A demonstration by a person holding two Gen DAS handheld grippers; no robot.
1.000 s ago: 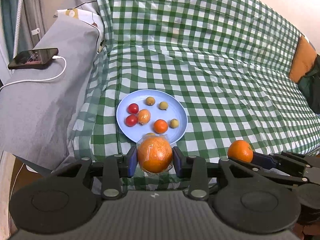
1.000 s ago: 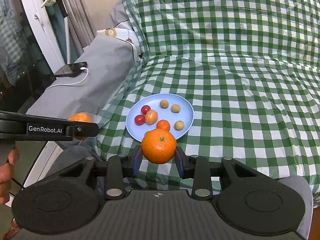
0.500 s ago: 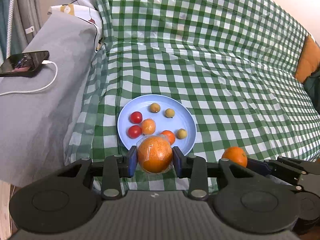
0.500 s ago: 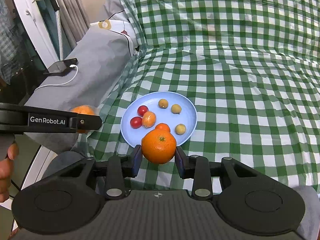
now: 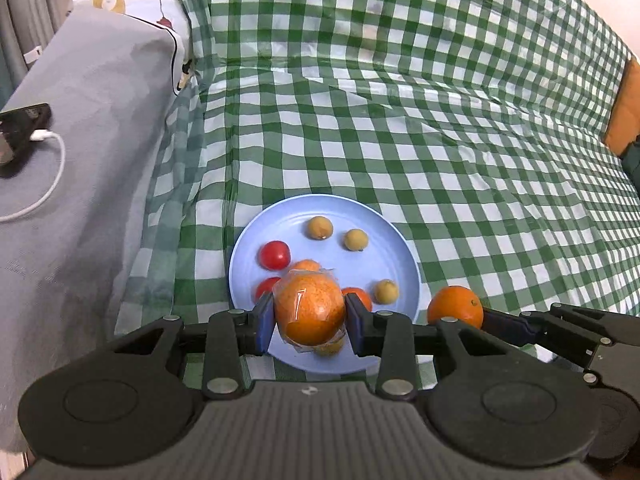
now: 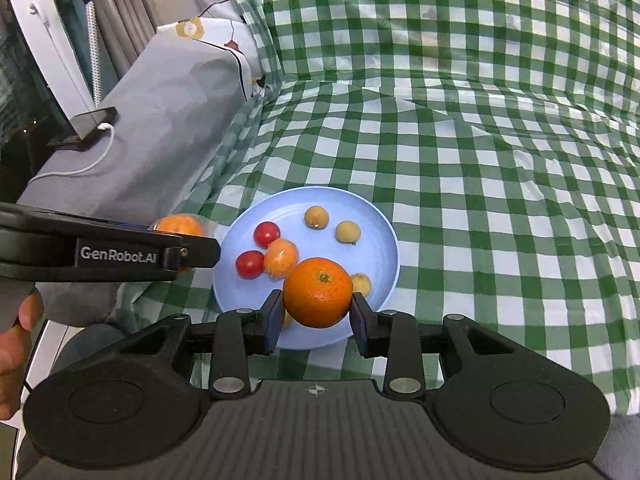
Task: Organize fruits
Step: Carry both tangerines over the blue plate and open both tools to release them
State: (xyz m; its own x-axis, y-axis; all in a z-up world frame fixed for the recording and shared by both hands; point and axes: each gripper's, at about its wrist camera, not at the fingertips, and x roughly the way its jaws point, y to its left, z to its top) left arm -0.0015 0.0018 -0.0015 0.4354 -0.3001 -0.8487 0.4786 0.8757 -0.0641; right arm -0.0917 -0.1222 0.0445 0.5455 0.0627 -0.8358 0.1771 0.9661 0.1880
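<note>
Two grippers each clench fruit above the round light-blue plate. Left gripper grasps a plastic-wrapped orange; right gripper grasps a bare orange.

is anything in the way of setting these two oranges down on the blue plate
Partly. The blue plate already holds small fruit: two red tomatoes, a wrapped orange fruit and yellow ones. These lie under the wrapped orange and the bare orange. The plate's far right side looks free.

Bright, even indoor light, soft shadows, sharp centres, strong fisheye bending and dark corners at the edges
</note>
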